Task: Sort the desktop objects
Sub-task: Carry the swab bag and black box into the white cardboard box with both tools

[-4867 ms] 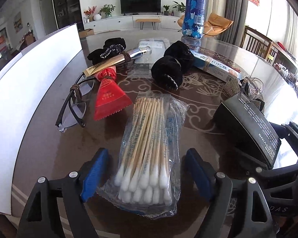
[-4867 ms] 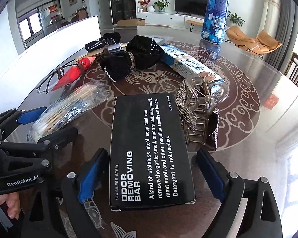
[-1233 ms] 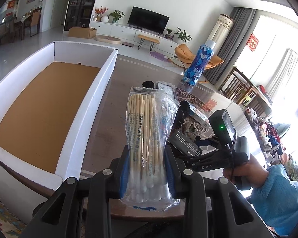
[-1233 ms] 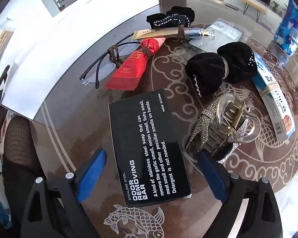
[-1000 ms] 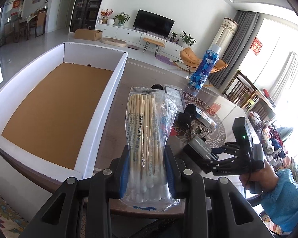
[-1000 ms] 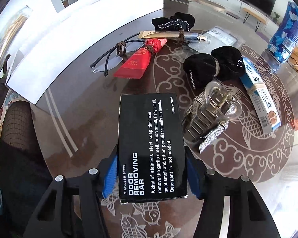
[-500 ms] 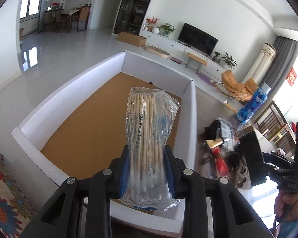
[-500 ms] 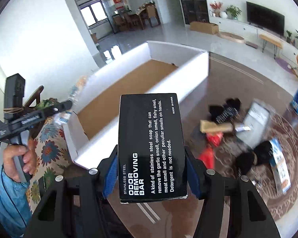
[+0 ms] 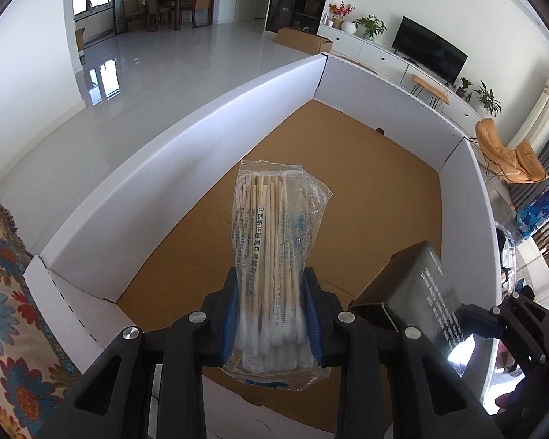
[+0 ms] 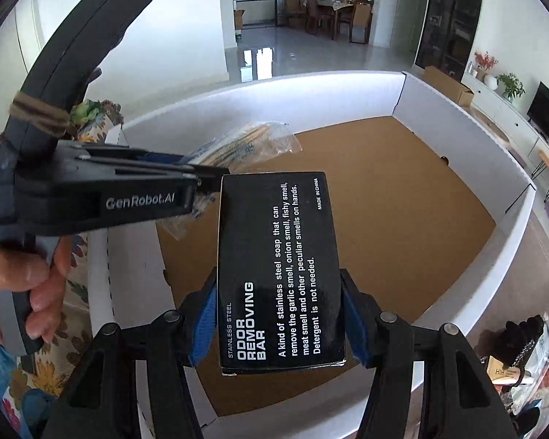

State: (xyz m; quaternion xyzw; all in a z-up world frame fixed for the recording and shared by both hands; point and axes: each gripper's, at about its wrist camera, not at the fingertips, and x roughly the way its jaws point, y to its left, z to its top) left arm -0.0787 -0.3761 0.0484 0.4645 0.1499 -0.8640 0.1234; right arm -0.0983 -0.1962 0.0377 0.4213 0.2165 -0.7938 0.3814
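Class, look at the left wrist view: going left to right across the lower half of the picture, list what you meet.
Floral cloth → white wall of the cardboard box → bag of cotton swabs held in the left gripper → black odor removing bar box → right gripper.

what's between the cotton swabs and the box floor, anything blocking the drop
Nothing visible. The swab pack, clamped in the left gripper, hangs over bare brown floor of the white-walled box. The black soap box in the right gripper hangs beside it, not beneath.
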